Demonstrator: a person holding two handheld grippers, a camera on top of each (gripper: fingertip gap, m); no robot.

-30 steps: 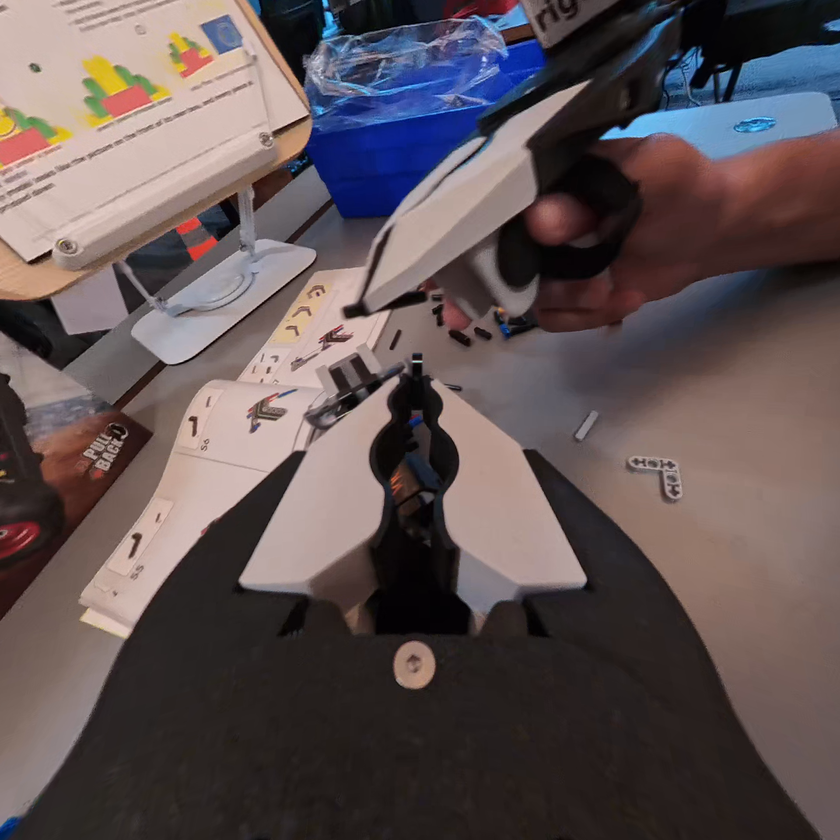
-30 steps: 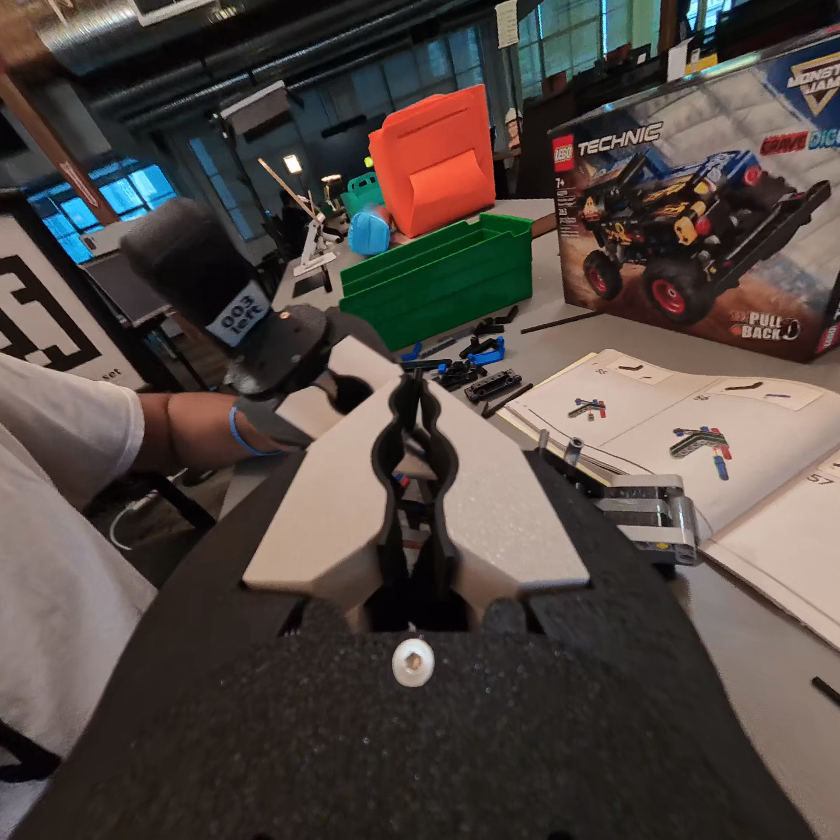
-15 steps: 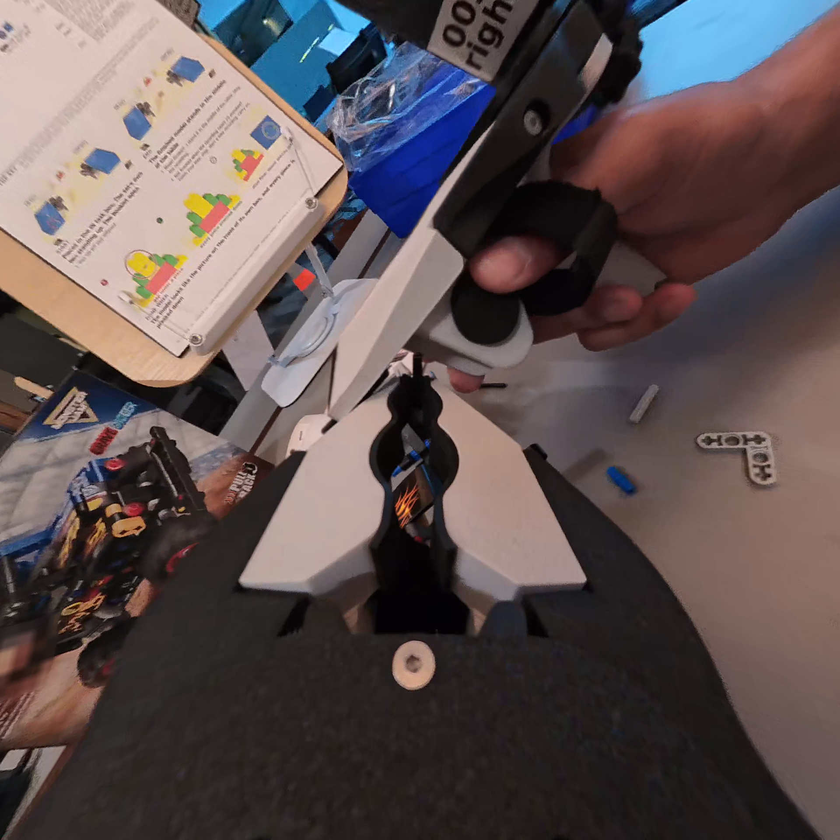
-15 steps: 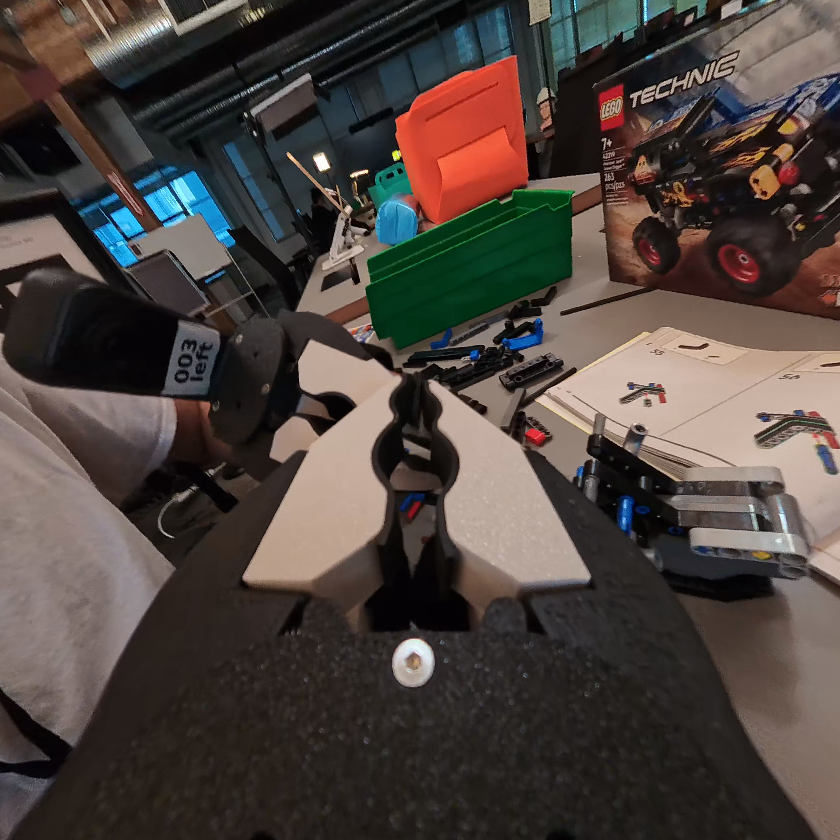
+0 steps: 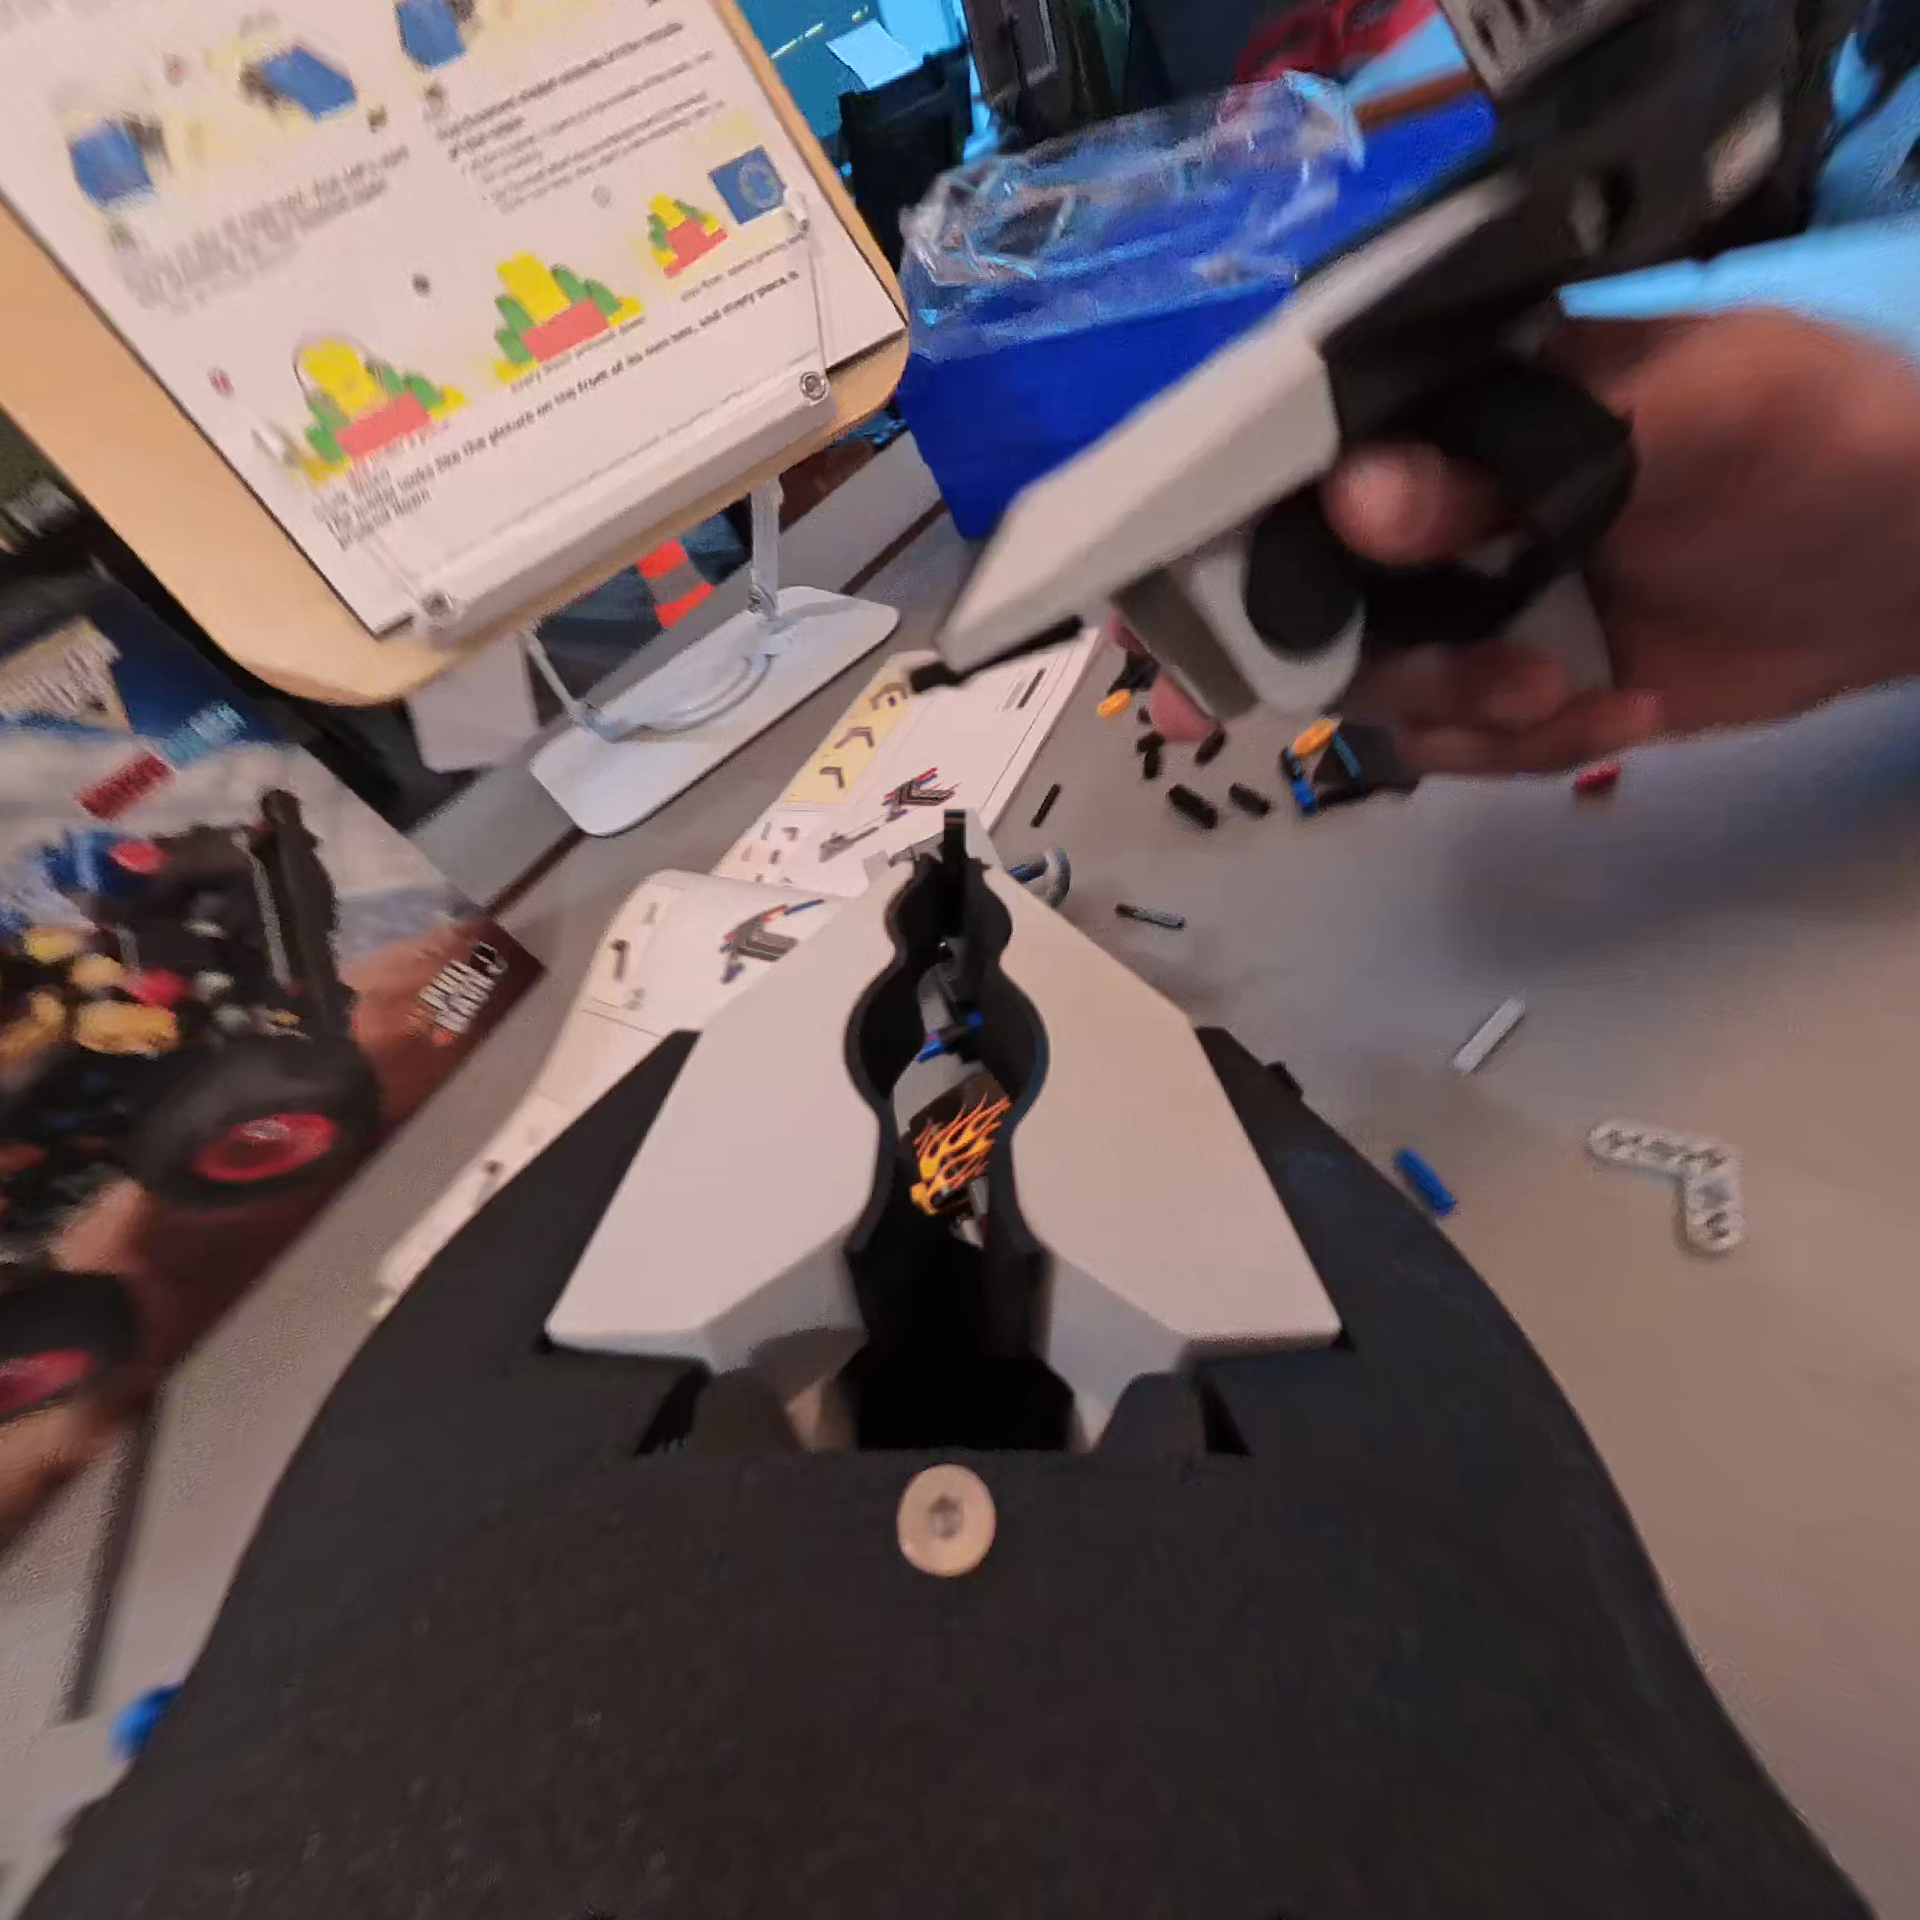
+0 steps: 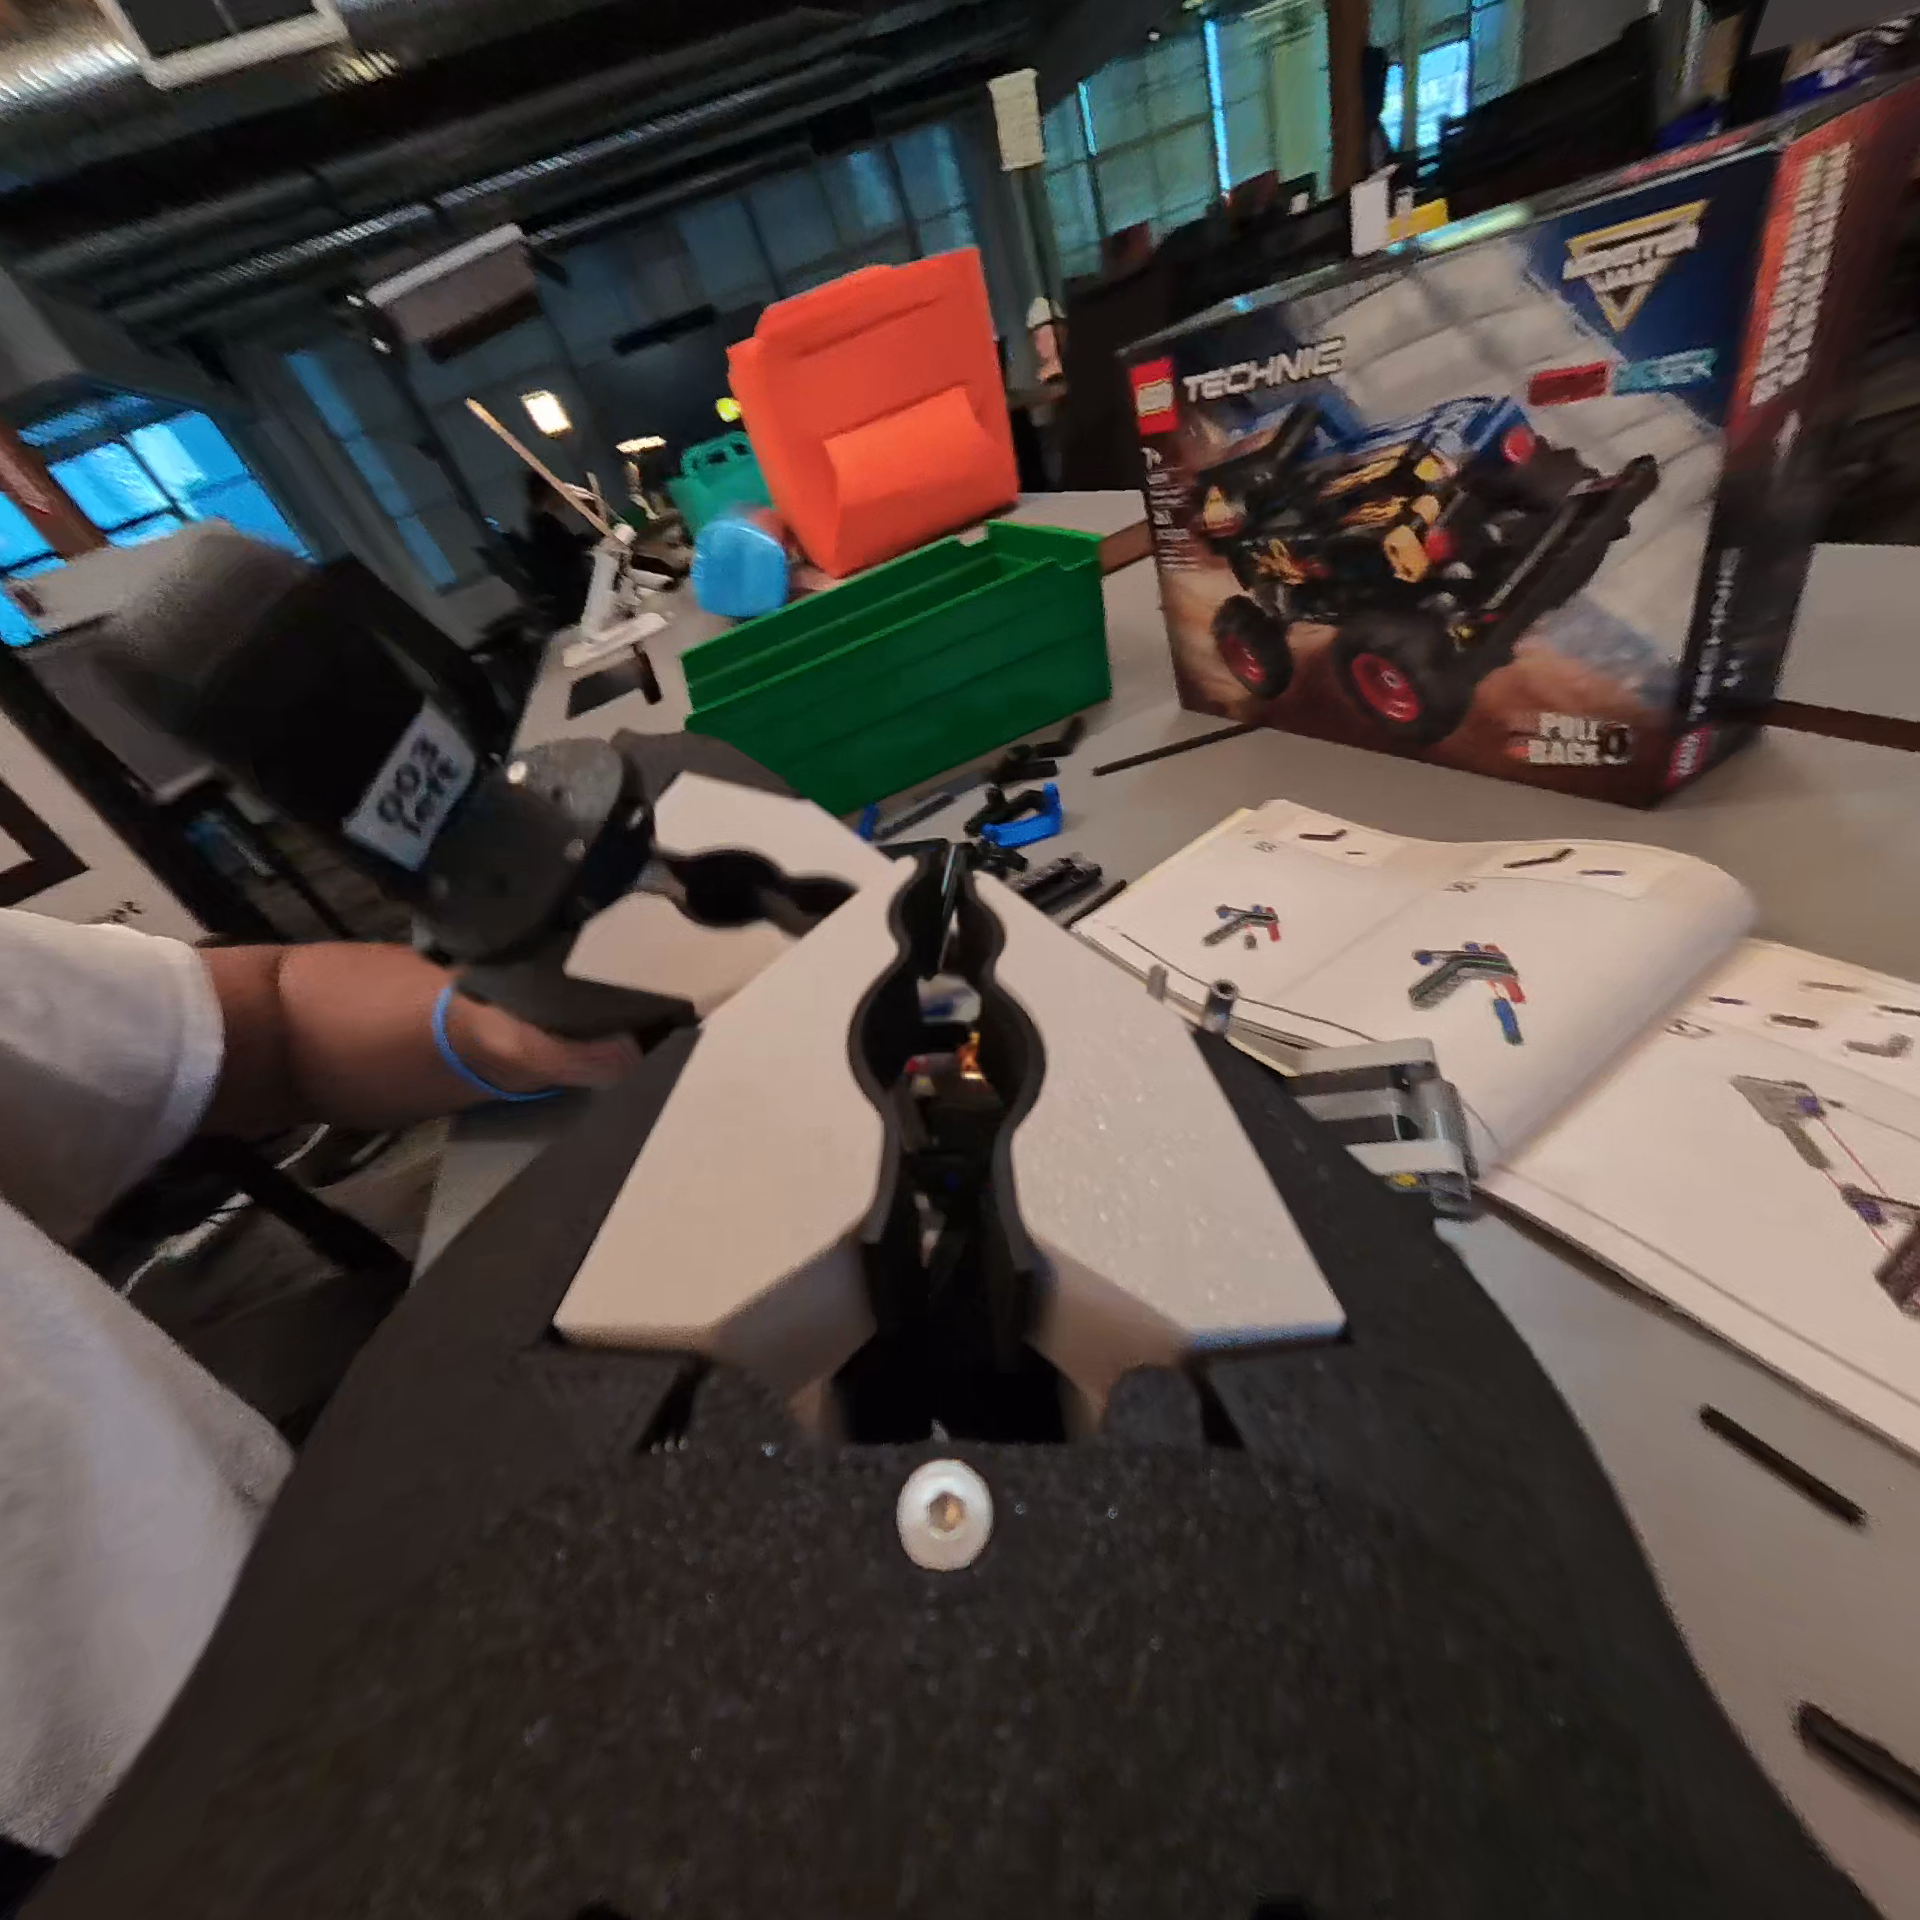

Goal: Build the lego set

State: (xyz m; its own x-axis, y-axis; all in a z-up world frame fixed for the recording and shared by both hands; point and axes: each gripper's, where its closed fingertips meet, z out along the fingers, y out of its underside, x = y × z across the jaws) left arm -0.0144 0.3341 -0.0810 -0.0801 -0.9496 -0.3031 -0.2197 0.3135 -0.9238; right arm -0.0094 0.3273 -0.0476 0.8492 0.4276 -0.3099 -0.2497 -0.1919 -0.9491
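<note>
- Mostly hidden, the black flame-printed piece [image 5: 958, 1151] sits clamped between the left gripper [image 5: 951, 847] fingers, only a sliver showing.
- Right gripper [image 6: 948, 871] fingers are pressed together on a thin black part, too blurred to identify.
- Beside the open instruction booklet [image 6: 1558, 997], the grey assembly [image 6: 1392, 1117] is half covered by the gripper body.
- Behind the booklet stands the set's box [image 6: 1455, 499], cut off at right.
</note>
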